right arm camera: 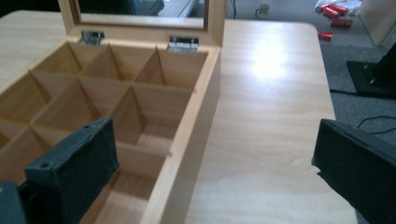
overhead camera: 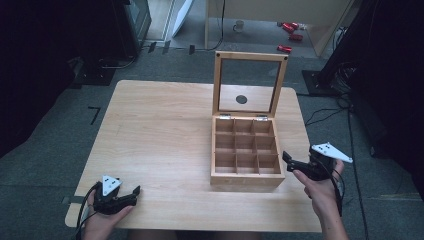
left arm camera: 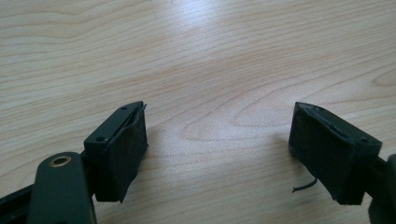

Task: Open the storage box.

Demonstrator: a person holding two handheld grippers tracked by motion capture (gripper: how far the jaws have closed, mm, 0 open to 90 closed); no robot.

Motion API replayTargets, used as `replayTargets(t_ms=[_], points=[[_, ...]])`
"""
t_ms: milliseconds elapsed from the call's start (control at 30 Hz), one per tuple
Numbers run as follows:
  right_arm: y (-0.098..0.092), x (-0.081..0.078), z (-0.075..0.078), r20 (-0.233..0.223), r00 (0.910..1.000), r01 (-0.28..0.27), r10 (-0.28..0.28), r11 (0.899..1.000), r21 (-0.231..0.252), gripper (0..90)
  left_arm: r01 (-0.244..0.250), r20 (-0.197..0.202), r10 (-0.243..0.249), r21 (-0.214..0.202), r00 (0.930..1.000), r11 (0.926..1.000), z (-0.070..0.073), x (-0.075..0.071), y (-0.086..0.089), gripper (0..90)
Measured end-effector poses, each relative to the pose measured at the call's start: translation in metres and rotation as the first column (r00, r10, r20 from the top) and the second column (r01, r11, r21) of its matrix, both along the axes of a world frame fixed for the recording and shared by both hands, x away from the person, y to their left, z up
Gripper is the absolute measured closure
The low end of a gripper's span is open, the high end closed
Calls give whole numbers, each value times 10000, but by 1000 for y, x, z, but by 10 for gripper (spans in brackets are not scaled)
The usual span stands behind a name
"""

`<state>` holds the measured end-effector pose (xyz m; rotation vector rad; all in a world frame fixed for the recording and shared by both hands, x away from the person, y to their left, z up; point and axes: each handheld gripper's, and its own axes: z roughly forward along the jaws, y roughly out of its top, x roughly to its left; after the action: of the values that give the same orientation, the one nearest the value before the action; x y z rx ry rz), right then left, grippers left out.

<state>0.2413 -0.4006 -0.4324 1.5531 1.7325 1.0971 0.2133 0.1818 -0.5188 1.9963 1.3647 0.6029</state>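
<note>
Beside the unlabelled wooden box (overhead camera: pixel 247 176), right gripper (overhead camera: pixel 289 161), jaws apart.

Readable text: none in any view
Light wooden box with nine compartments (overhead camera: pixel 247 175): plain wood – no lettering, label or brand
Upright wood-framed glass lid (overhead camera: pixel 250 56): no print on frame or pane
Pale wooden table (overhead camera: pixel 160 135): bare grain, with one small dark round mark (overhead camera: pixel 241 99) seen through the lid – not a legible sign
Red items on the grey floor (overhead camera: pixel 289 26): too small and blurred to read
White mug on the floor (overhead camera: pixel 239 25): no marking can be made out
</note>
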Motion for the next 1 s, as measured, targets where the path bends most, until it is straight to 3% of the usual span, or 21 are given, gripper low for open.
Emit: replayTargets(t_ms=[367,733,1000], points=[[-2,-27,-30,-171,9998,-63,64,10000,50,0,-2,2,2,-2,10000,10000,0,0,0,200],[-13,-49,-49,-209,9997,123,-114,9990,438,0,-8,5,8,-4,10000,10000,0,0,0,200],[-21,-61,-67,-654,9976,246,-216,9987,444,0,-13,7,14,-4,10000,10000,0,0,0,200]])
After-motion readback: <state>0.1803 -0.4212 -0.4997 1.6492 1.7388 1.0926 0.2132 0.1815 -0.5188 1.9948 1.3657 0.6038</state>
